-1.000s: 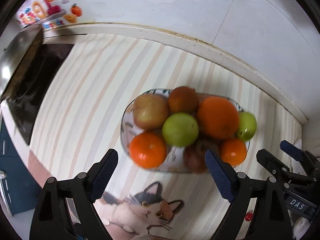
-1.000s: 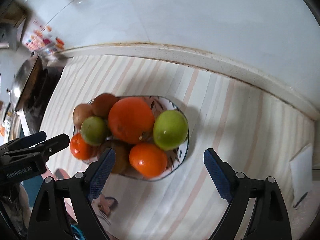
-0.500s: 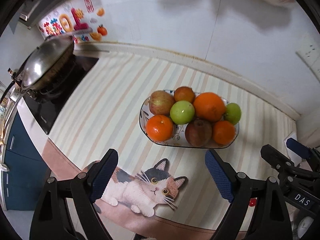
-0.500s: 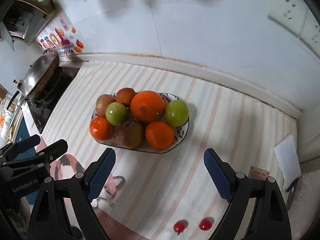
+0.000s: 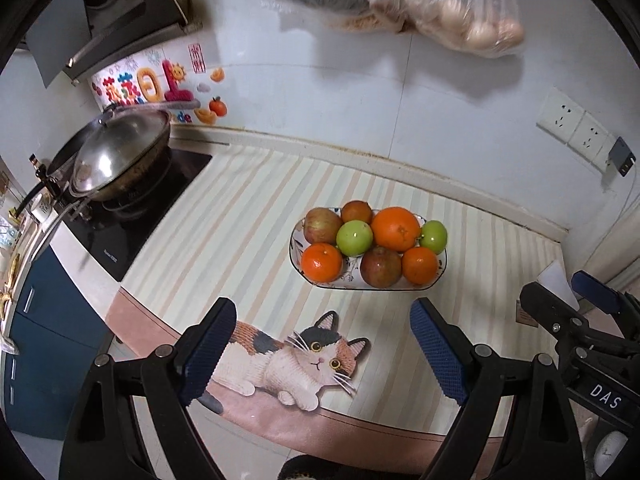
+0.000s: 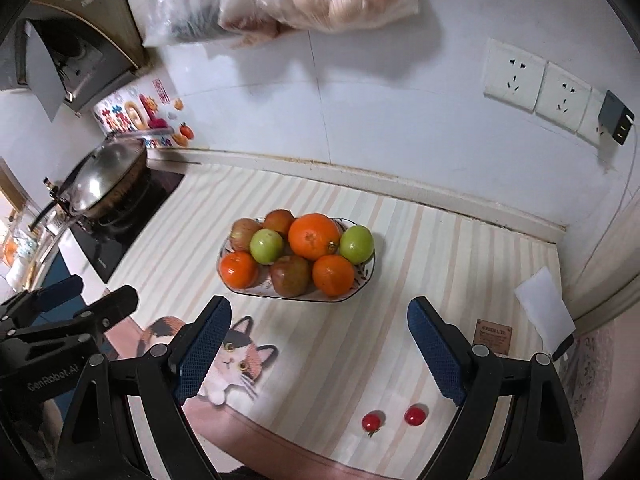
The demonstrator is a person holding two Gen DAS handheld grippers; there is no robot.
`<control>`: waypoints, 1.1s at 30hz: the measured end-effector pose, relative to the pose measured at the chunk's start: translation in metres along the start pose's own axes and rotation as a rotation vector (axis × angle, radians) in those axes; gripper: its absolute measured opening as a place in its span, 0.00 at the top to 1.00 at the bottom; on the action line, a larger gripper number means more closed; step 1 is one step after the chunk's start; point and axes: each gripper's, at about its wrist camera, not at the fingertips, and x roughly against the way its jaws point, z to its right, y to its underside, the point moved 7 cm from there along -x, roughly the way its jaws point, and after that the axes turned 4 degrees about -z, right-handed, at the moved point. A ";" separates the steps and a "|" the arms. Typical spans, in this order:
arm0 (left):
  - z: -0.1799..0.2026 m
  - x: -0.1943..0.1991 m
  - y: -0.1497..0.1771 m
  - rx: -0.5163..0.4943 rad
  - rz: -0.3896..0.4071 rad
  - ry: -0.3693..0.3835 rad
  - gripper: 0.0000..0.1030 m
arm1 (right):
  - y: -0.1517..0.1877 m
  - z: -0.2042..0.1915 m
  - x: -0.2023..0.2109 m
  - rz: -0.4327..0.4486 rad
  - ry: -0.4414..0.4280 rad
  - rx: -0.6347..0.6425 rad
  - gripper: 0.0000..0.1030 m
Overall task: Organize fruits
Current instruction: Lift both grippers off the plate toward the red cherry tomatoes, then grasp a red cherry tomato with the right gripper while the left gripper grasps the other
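Both my tongs, left gripper [image 5: 322,344] and right gripper [image 6: 318,342], stay spread and empty, now pulled back and higher above the fruit plate [image 6: 366,276]. Its 8 fruits look smaller; 2 cherry tomatoes [image 6: 371,422] appear nearer than the plate.

Striped counter mat [image 6: 400,280]: fruit plate [image 6: 366,276], two cherry tomatoes [image 6: 371,422].

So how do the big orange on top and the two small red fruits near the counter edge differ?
The big orange sits piled in the plate on other fruit; the small red fruits lie loose on the striped mat. It is orange and much larger; they are red, tiny. All are round, untouched.
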 end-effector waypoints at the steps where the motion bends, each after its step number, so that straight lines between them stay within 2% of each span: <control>1: 0.001 0.004 0.001 -0.001 0.006 0.003 0.14 | 0.001 -0.002 0.004 0.004 -0.006 -0.002 0.11; 6: 0.004 0.014 0.003 -0.003 0.021 0.011 0.14 | 0.004 -0.007 0.017 0.022 -0.052 -0.010 0.11; 11: 0.015 -0.001 0.009 -0.022 -0.011 0.008 0.14 | 0.017 0.008 0.003 -0.009 -0.069 -0.032 0.11; 13: 0.023 -0.015 0.013 -0.039 -0.043 0.010 0.14 | 0.027 0.022 -0.011 -0.040 -0.079 -0.061 0.23; 14: 0.029 -0.024 0.016 -0.053 -0.063 0.010 0.14 | 0.032 0.030 -0.019 -0.061 -0.077 -0.073 0.36; 15: 0.034 -0.031 0.019 -0.062 -0.077 0.011 0.14 | 0.039 0.039 -0.028 -0.085 -0.075 -0.090 0.43; 17: 0.046 -0.047 0.027 -0.084 -0.119 0.023 0.14 | 0.055 0.059 -0.045 -0.130 -0.075 -0.137 0.48; 25: 0.107 -0.117 0.064 -0.194 -0.286 0.044 0.14 | 0.133 0.137 -0.115 -0.296 -0.016 -0.320 0.61; 30: 0.137 -0.153 0.092 -0.280 -0.367 0.027 0.14 | 0.174 0.158 -0.152 -0.401 -0.010 -0.367 0.61; 33: 0.148 -0.169 0.109 -0.315 -0.415 0.027 0.14 | 0.188 0.161 -0.167 -0.436 -0.027 -0.391 0.61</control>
